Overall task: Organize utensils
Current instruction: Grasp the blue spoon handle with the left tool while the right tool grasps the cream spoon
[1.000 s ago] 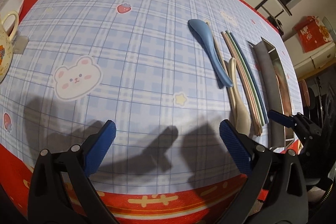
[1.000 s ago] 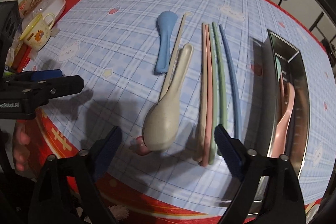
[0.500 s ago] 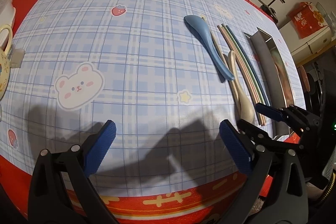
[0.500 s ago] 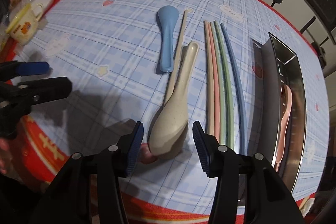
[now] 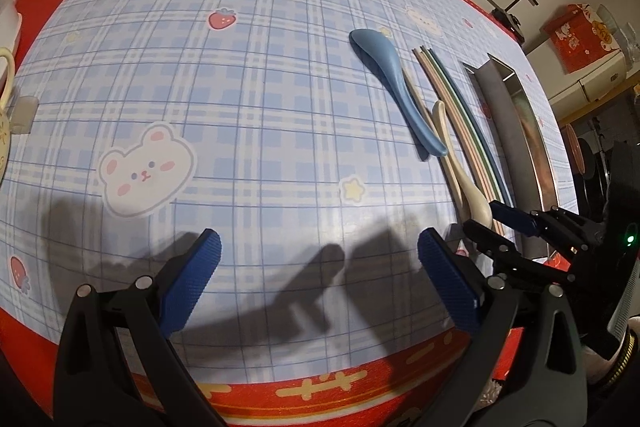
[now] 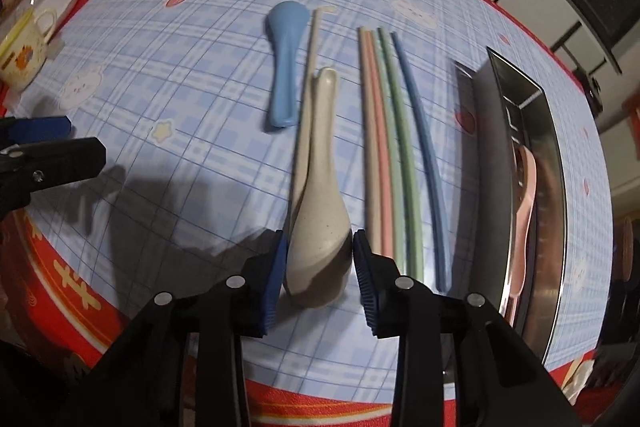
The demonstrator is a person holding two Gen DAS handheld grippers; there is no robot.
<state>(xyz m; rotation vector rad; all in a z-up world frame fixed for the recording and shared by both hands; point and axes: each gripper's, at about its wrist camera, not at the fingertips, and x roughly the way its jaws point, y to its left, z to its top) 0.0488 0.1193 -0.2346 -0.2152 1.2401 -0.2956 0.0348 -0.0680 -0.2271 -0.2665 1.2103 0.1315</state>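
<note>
**Gripper brackets beige spoon's bowl at table's near edge**

The right gripper [image 6: 320,263] sits with its blue pads on either side of the beige soup spoon [image 6: 320,187], flanking the bowl end; whether the pads already press it cannot be told, though little gap shows. The spoon lies on the blue plaid tablecloth [image 6: 192,67], handle pointing far, resting against a beige chopstick [image 6: 311,59]. A blue spoon [image 6: 286,63] lies just to its far left; four coloured chopsticks [image 6: 394,155] lie to its right, and beyond them a steel tray [image 6: 548,163] holds a pink spoon [image 6: 524,211]. The left gripper [image 5: 318,281] hovers spread wide over bare cloth, holding nothing. The spoon looks rigid, light and smooth-glazed, likely slippery; its rounded bowl may squirt from the pads, so a grip nearer the neck seems safer.
</note>
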